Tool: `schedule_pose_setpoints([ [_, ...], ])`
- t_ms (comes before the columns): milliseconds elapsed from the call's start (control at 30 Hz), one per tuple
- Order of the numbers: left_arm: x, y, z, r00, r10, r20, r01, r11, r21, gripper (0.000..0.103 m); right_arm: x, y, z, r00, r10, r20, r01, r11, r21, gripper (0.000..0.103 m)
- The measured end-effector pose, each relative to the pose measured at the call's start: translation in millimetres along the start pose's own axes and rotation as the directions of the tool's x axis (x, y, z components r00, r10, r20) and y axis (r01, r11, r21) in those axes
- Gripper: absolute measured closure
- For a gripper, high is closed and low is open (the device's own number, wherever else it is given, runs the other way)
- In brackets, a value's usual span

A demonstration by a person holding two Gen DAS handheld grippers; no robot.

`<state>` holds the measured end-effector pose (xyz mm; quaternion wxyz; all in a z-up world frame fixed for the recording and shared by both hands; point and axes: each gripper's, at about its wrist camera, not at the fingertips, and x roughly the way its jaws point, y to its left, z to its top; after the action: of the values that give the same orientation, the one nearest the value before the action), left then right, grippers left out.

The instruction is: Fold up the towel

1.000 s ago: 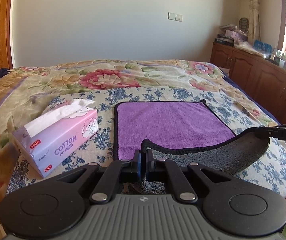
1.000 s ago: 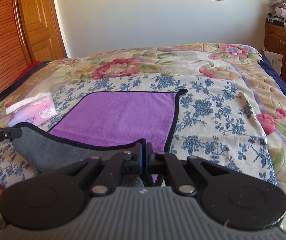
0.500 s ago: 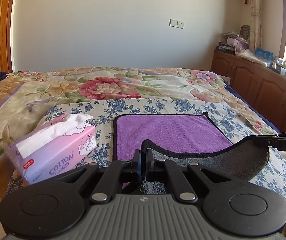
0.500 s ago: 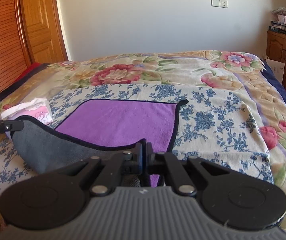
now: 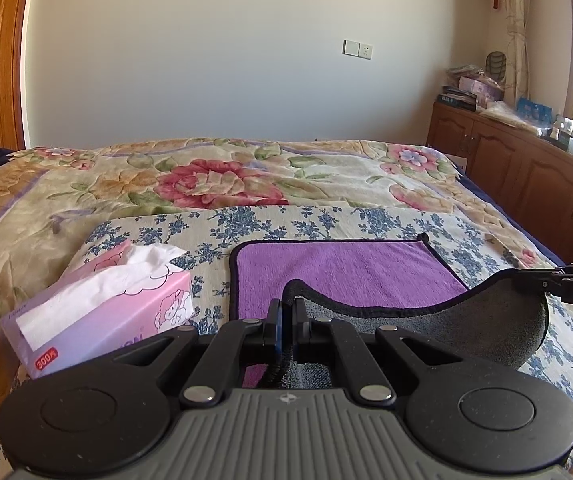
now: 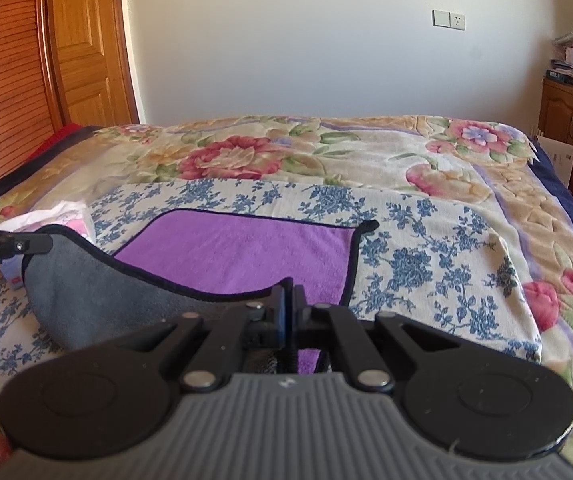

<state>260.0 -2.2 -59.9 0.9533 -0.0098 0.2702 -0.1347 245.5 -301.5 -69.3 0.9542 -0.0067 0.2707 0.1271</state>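
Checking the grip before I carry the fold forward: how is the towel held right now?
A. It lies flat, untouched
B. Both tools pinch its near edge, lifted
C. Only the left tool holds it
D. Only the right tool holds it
B: the left tool and right tool are each shut on the towel, whose grey underside sags between them above the bed.

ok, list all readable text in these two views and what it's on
"300" on the red label of the tissue box
"ON", the end of a cut-off word, on the box's front
"DAS" on the right tongs
"Robot.AI" on the left tongs
Book spines on the cabinet: too small to read
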Motion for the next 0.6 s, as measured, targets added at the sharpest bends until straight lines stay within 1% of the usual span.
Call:
schedule_pose_setpoints([
  [367, 10.8, 0.7, 4.6, 1.0, 0.017, 0.003, -0.017, 1.0, 0.0, 0.098, 11.2, -1.9, 7.5, 1.0, 0.001, 0.009, -0.001, 1.0, -0.026, 0.099],
  [600, 23.1, 3.2, 7.2, 1.0, 0.022, -0.009, -0.022, 1.0, -0.006, 0.098, 22.1, -3.5, 12.7, 1.0, -0.004, 0.006, 0.004, 0.999, -0.05, 0.099],
])
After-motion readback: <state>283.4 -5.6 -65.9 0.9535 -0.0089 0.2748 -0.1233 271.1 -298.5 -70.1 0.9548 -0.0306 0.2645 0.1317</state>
